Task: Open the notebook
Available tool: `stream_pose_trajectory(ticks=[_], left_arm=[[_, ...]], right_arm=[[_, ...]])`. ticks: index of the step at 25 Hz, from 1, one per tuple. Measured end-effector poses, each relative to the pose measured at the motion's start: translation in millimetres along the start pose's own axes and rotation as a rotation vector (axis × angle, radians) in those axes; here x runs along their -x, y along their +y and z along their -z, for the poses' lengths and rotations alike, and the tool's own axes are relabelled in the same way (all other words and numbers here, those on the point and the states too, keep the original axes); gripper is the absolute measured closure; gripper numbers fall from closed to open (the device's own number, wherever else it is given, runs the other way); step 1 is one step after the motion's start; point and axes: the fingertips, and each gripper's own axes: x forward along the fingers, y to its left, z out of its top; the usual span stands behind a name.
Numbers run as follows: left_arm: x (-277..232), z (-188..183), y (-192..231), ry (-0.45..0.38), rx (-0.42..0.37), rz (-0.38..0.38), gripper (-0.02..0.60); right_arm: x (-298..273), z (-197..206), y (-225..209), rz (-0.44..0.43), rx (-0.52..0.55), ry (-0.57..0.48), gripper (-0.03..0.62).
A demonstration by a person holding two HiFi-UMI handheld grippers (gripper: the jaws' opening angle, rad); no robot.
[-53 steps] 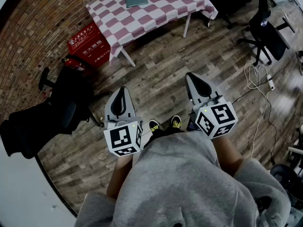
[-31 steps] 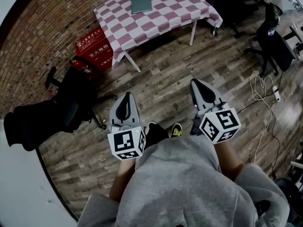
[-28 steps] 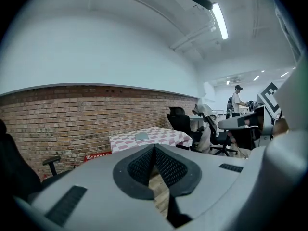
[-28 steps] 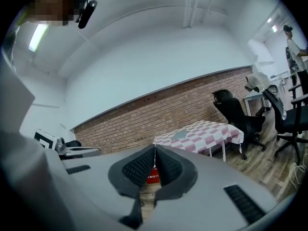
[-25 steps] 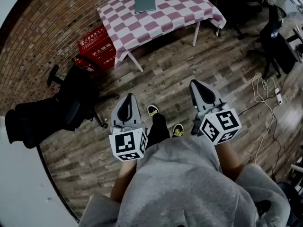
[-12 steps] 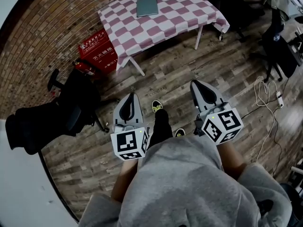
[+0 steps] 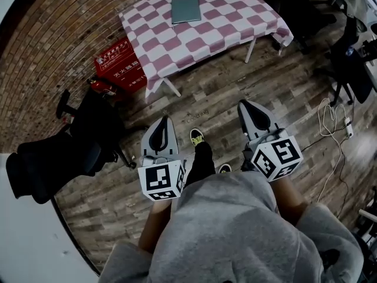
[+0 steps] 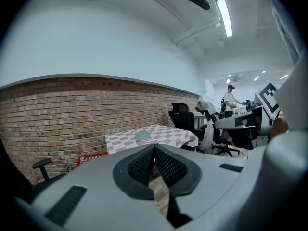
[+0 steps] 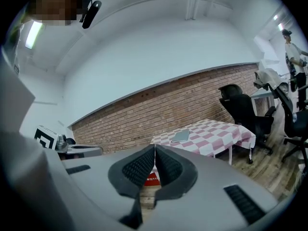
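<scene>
Looking down in the head view, I saw the notebook (image 7: 186,9) lying flat and closed on the checked bench (image 7: 230,23), well apart from me across the wooden floor (image 7: 206,93). Both grippers pointed towards it. The left gripper (image 7: 162,120) and the right gripper (image 7: 243,105) were held side by side, and the notebook lay ahead between their lines, somewhat nearer the left one's. Neither was within reach of it.

In the left gripper view, the pads were pressed together at the tip with nothing between them. The notebook showed far beyond, just left of the jaw line.

In the right gripper view, that gripper was likewise closed and empty, and the notebook sat beyond it to the right of the jaw line.

I could not tell which edge carried the spine, so I judged the coming move to be a plain approach straight ahead.
</scene>
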Motion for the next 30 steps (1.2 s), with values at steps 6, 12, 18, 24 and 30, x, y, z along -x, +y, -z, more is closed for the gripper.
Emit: stream_pose_trajectory(ticks=[6, 12, 18, 24, 30], left_arm=[[-44, -8, 25, 0.013, 0.010, 0.022, 0.571], [-78, -22, 55, 0.004, 0.010, 0.041, 0.571], [-107, -31, 90, -0.002, 0.017, 0.047, 0.571], [-125, -33, 124, 0.000, 0.028, 0.049, 0.571], [-138, -31, 148, -0.006, 0.036, 0.059, 0.571]], right_arm=[[-48, -12, -13, 0.032, 0.001, 0.014, 0.568], [-90, -26, -12, 0.049, 0.022, 0.024, 0.568], [-132, -34, -5, 0.059, 0.049, 0.039, 0.568], [-171, -39, 10, 0.058, 0.065, 0.056, 0.568], [-202, -40, 22, 0.057, 0.083, 0.056, 0.568]])
